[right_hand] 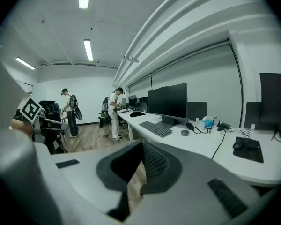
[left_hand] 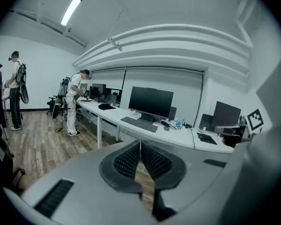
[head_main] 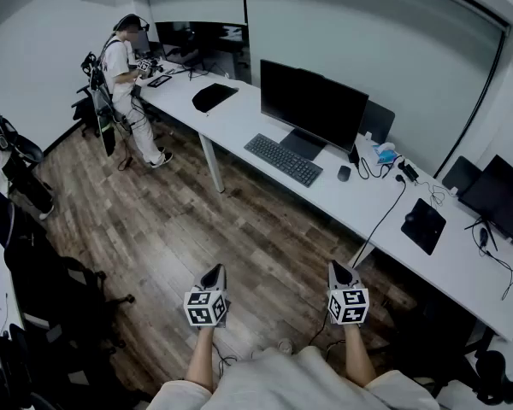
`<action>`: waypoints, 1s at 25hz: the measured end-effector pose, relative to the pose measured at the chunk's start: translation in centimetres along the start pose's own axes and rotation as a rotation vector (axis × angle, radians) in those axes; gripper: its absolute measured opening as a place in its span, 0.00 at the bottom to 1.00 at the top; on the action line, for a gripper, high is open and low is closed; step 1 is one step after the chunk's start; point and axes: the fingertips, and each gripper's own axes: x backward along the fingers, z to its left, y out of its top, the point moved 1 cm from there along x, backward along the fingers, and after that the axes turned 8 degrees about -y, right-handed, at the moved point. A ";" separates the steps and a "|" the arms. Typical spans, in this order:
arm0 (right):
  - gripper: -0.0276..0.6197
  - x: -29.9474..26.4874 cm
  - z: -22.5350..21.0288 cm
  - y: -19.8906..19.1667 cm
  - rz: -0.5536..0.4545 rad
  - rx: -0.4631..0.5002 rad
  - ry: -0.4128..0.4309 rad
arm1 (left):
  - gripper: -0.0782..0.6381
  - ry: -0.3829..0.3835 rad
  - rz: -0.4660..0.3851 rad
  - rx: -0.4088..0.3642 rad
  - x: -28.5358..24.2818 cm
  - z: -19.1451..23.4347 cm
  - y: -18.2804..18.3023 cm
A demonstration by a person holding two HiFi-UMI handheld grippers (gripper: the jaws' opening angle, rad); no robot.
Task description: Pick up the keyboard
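Note:
A dark keyboard lies on the long white desk in front of a black monitor. It also shows far off in the left gripper view, keyboard, and in the right gripper view, keyboard. My left gripper and right gripper hang over the wooden floor, well short of the desk. Both are shut with nothing between the jaws. In their own views the left gripper and right gripper point toward the desk.
A mouse, cables and a blue box lie right of the keyboard. A black mouse pad and a second monitor sit farther right. A person stands at the desk's far left end. Dark chairs crowd the left side.

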 end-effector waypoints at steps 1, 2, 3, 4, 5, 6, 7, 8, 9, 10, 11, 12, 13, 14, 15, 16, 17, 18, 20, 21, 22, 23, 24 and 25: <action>0.04 0.0 0.1 0.0 -0.001 0.001 0.001 | 0.13 -0.001 -0.001 -0.001 0.0 0.0 0.0; 0.04 -0.1 0.2 0.1 -0.002 0.001 0.001 | 0.13 -0.002 -0.002 -0.002 0.0 -0.1 0.1; 0.04 -0.1 0.2 0.1 -0.002 0.002 0.002 | 0.13 -0.002 -0.003 -0.003 0.0 -0.1 0.1; 0.04 -0.1 0.2 0.1 -0.002 0.002 0.003 | 0.13 -0.002 -0.004 -0.003 0.0 -0.2 0.1; 0.04 -0.1 0.1 0.1 -0.001 0.002 0.003 | 0.13 -0.002 -0.004 -0.004 0.1 -0.2 0.1; 0.04 0.0 0.0 0.0 0.001 0.002 0.004 | 0.13 -0.001 -0.003 -0.004 0.1 -0.2 0.0; 0.04 0.0 0.0 -0.1 0.002 0.002 0.004 | 0.13 0.001 -0.002 -0.004 0.1 -0.2 -0.1; 0.04 0.1 0.0 -0.1 0.002 0.002 0.005 | 0.13 0.002 -0.001 -0.003 0.2 -0.3 -0.1; 0.04 0.2 -0.1 -0.2 0.003 0.001 0.005 | 0.13 0.003 0.000 -0.002 0.2 -0.4 -0.2; 0.04 0.3 -0.2 -0.3 0.004 0.000 0.006 | 0.13 0.004 0.002 -0.001 0.2 -0.5 -0.3; 0.04 0.3 -0.2 -0.3 0.004 -0.001 0.007 | 0.13 0.005 0.003 -0.001 0.3 -0.6 -0.3; 0.04 0.4 -0.2 -0.3 0.002 -0.005 0.010 | 0.13 0.005 0.004 -0.001 0.2 -0.6 -0.4; 0.04 0.4 -0.3 -0.3 -0.001 -0.011 0.014 | 0.13 0.006 0.005 -0.002 0.2 -0.7 -0.4; 0.04 0.4 -0.3 -0.3 -0.005 -0.019 0.018 | 0.13 0.007 0.005 -0.003 0.2 -0.8 -0.5; 0.04 0.4 -0.4 -0.3 -0.008 -0.023 0.020 | 0.13 0.008 0.006 -0.002 0.2 -0.9 -0.5; 0.04 0.4 -0.4 -0.4 -0.009 -0.022 0.020 | 0.13 0.009 0.006 -0.002 0.2 -0.9 -0.6; 0.04 0.4 -0.5 -0.4 -0.009 -0.017 0.019 | 0.13 0.011 0.006 -0.001 0.2 -1.0 -0.6; 0.04 0.4 -0.6 -0.5 -0.007 -0.011 0.018 | 0.13 0.012 0.006 0.000 0.2 -1.1 -0.7; 0.04 0.3 -0.9 -0.6 -0.004 -0.002 0.015 | 0.13 0.015 0.007 0.000 0.0 -1.3 -0.8; 0.04 0.2 -1.0 -0.6 -0.004 0.000 0.013 | 0.13 0.017 0.008 0.000 -0.1 -1.4 -0.8; 0.04 0.1 -1.2 -0.5 -0.003 0.001 0.013 | 0.13 0.019 0.008 0.000 -0.2 -1.5 -0.7; 0.04 0.0 -1.3 -0.5 -0.001 0.003 0.014 | 0.13 0.021 0.008 0.001 -0.3 -1.5 -0.7; 0.04 -0.1 -1.4 -0.5 0.001 0.007 0.015 | 0.13 0.023 0.007 0.001 -0.4 -1.6 -0.7; 0.04 -0.2 -1.6 -0.5 0.004 0.012 0.017 | 0.13 0.025 0.007 0.002 -0.5 -1.8 -0.6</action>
